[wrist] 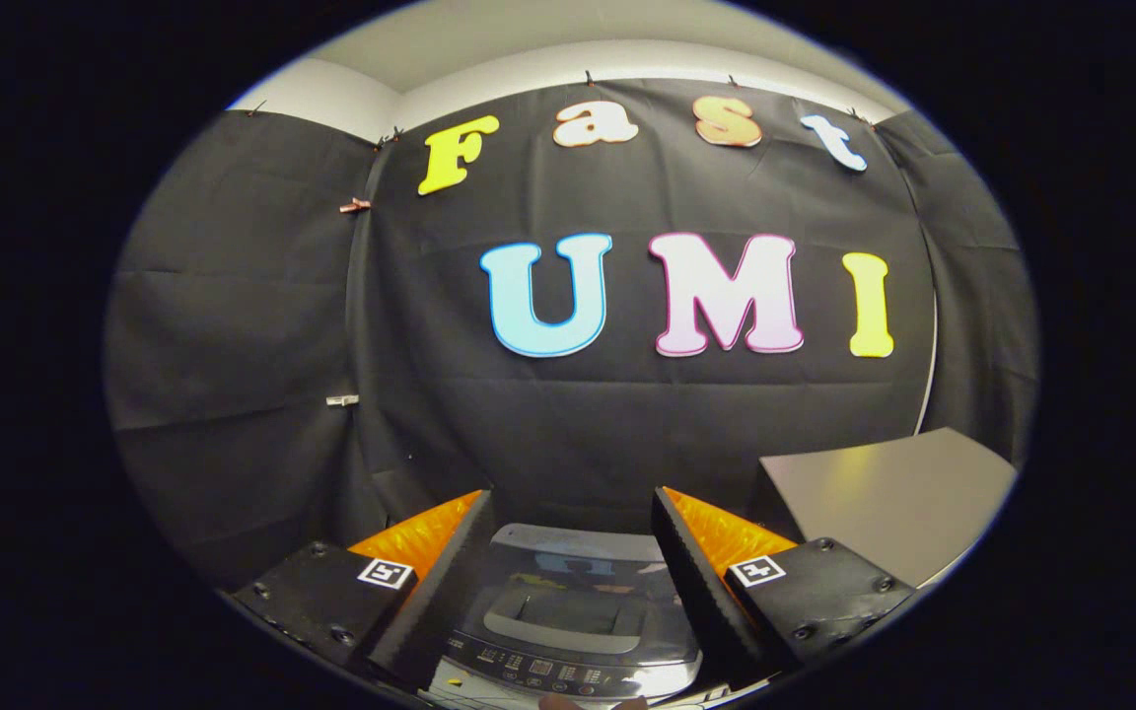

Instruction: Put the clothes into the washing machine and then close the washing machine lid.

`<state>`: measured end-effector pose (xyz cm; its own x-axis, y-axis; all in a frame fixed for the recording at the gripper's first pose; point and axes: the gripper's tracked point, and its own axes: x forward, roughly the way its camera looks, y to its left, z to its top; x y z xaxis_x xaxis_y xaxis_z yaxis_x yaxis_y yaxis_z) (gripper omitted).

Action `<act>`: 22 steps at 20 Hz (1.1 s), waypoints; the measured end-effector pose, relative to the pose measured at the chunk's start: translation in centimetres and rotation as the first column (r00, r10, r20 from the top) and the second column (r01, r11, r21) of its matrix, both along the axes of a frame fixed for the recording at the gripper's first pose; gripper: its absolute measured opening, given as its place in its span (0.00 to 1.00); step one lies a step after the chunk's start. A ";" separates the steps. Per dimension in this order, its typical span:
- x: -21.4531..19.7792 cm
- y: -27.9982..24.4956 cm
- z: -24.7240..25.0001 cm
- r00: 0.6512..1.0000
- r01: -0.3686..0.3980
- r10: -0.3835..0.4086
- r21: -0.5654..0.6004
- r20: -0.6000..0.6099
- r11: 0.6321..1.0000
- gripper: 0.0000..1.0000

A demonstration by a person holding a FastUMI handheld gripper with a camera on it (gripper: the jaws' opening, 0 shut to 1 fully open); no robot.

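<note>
Nearest, the gripper is seen with its two fingers spread wide apart, nothing held or touched between them; a square marker tag is carried on each finger block. Between and just below the fingers, the washing machine is seen from above. Its glossy dark lid is lying flat and shut, a recessed handle being set across it near the front. The control panel with small buttons is run across the near edge, so the machine's front is turned toward the gripper and its back toward the booth wall; its long axis cannot be judged, as its sides are hidden by the fingers. No clothes can be made out. Beyond the right finger, a grey table is placed beside the machine. Farther back, the black cloth wall is hung in creased panels, fastened by small clips, and above it a pale wall and ceiling are seen.
</note>
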<state>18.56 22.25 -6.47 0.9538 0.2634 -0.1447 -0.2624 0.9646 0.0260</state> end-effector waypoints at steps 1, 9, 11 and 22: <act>-0.6 -0.6 0.7 1.000 0.011 -0.010 -0.008 0.012 1.000 1.00; -5.0 -5.3 4.8 0.994 0.078 -0.076 -0.018 0.082 0.997 1.00; -5.7 -6.3 5.2 0.993 0.087 -0.086 -0.006 0.081 0.996 1.00; -6.9 -14.6 8.2 0.956 0.257 -0.256 0.010 0.142 0.966 1.00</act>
